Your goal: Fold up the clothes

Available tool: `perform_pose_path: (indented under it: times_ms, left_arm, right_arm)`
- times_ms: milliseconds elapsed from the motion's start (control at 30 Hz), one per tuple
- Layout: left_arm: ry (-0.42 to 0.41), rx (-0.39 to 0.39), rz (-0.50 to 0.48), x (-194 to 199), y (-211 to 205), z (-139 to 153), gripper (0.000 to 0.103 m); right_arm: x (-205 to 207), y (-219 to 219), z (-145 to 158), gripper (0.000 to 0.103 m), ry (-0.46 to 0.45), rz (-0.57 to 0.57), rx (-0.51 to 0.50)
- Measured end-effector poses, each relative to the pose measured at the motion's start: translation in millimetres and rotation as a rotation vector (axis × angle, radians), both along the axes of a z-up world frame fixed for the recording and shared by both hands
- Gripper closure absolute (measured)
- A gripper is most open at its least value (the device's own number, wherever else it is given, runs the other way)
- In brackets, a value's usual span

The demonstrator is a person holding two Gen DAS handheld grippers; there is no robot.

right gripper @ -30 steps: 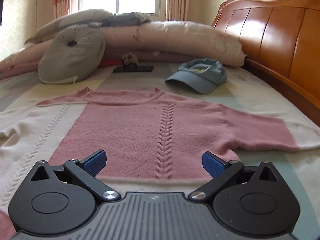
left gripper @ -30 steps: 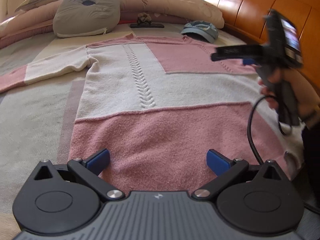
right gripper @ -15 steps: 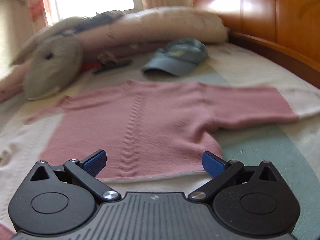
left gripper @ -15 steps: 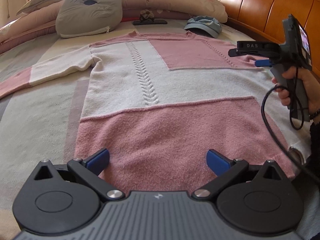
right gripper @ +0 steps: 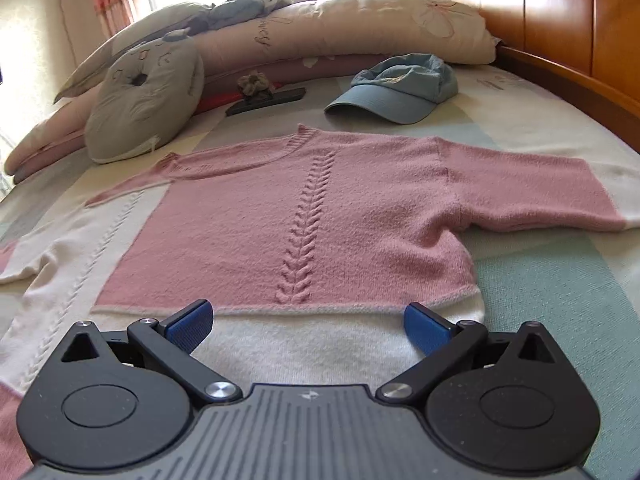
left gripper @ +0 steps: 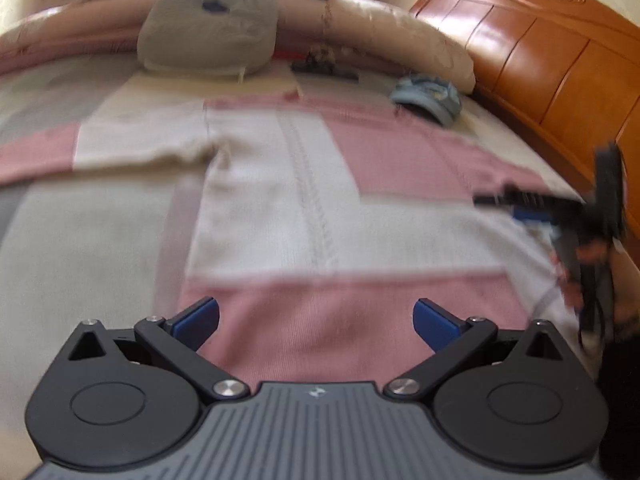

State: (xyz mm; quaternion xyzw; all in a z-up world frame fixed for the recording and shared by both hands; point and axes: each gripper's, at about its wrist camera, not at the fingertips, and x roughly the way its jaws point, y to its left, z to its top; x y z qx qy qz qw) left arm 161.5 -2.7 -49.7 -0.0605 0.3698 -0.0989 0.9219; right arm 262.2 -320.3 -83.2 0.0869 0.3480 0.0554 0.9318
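A pink and cream knit sweater [left gripper: 320, 216] lies spread flat on the bed, sleeves out to both sides. The left wrist view is blurred. My left gripper [left gripper: 316, 320] is open over the pink hem band, holding nothing. In the right wrist view the sweater [right gripper: 304, 208] shows its pink upper panel, neckline and right sleeve [right gripper: 528, 196]. My right gripper [right gripper: 306, 326] is open above the cream band below the pink panel, empty. From the left wrist view, the right gripper [left gripper: 520, 206] appears at the sweater's right edge, held in a hand.
A blue cap [right gripper: 400, 84] lies beyond the neckline. A grey cushion [right gripper: 144, 108], pillows [right gripper: 360, 28] and a small dark object [right gripper: 264, 96] sit at the far end. A wooden headboard [right gripper: 560, 20] runs along the right. The bed sheet [right gripper: 560, 300] is bare right of the sweater.
Both views have shifted. The left gripper has tilted up, showing more of the far pillows. The right gripper has dropped nearer the sweater's right side. Both stayed open.
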Motion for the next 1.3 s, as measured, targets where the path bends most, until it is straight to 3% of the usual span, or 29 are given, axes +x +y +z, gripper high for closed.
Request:
perform_pose_path:
  times_ms: [100,200,300,733,1033,1167,1300]
  left_arm:
    - [-0.028,-0.018,-0.045,45,-5,18,0.001]
    - [-0.001,-0.065,-0.069,102,-11,22,0.001]
    - [0.065,-0.111,-0.021,155,-10,15,0.001]
    - [0.207,-0.196,0.174,274,22,-35,0.001]
    - [0.154,-0.141,0.209,329,29,-44,0.001]
    - [0.162,-0.143,0.235,331,32,-36,0.001]
    - [0.143,-0.161,0.207,305,32,-14,0.001]
  right_arm:
    - [-1,-1,2,0.0,-0.005,0.013,0.024]
    - [0,0,1,0.0,-0.004,0.022,0.033]
    - [2,3,0,0.0,-0.002,0.021,-0.002]
    - [6,3,-3,0.0,0.009,0.036,-0.027]
    - [5,9,-4,0.0,0.005,0.042,-0.065]
    - [5,5,-3,0.0,0.003,0.043,-0.031]
    - [4,1,-1,0.0,0.002,0.044,0.004]
